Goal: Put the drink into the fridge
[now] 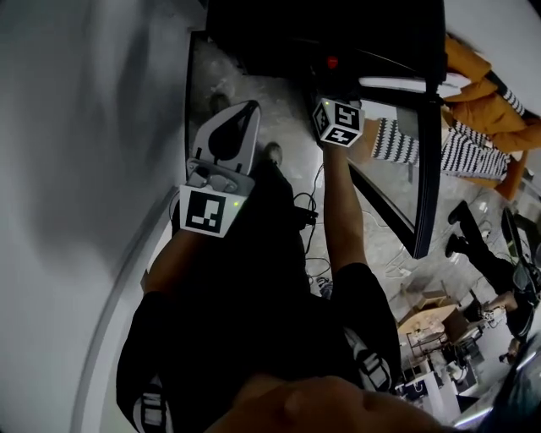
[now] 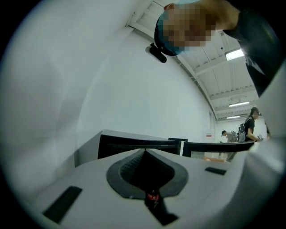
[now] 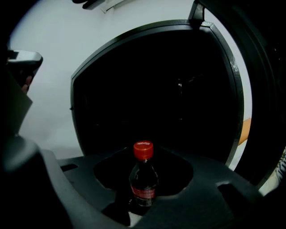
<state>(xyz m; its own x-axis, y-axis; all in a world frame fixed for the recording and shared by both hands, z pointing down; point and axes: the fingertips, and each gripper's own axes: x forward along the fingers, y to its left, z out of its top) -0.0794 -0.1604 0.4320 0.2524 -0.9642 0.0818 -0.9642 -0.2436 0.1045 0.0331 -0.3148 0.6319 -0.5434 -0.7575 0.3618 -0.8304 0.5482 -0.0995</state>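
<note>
The drink is a small dark cola bottle [image 3: 143,181] with a red cap [image 3: 143,150]. It stands upright between the dark jaws of my right gripper [image 3: 144,162], which is shut on it. Right behind it is the black, unlit inside of the fridge [image 3: 170,89]. In the head view my right gripper [image 1: 331,78] reaches up to the fridge opening [image 1: 321,25], and only the red cap [image 1: 332,62] shows. The fridge door [image 1: 427,169] hangs open on the right. My left gripper [image 1: 252,107] is held lower left with its white jaws shut and nothing in them.
A white wall [image 1: 68,169] runs along the left. A person in an orange jacket and striped sleeves [image 1: 473,144] is close to the open door. Cables [image 1: 311,207] lie on the floor, and boxes and carts [image 1: 431,326] stand at the lower right.
</note>
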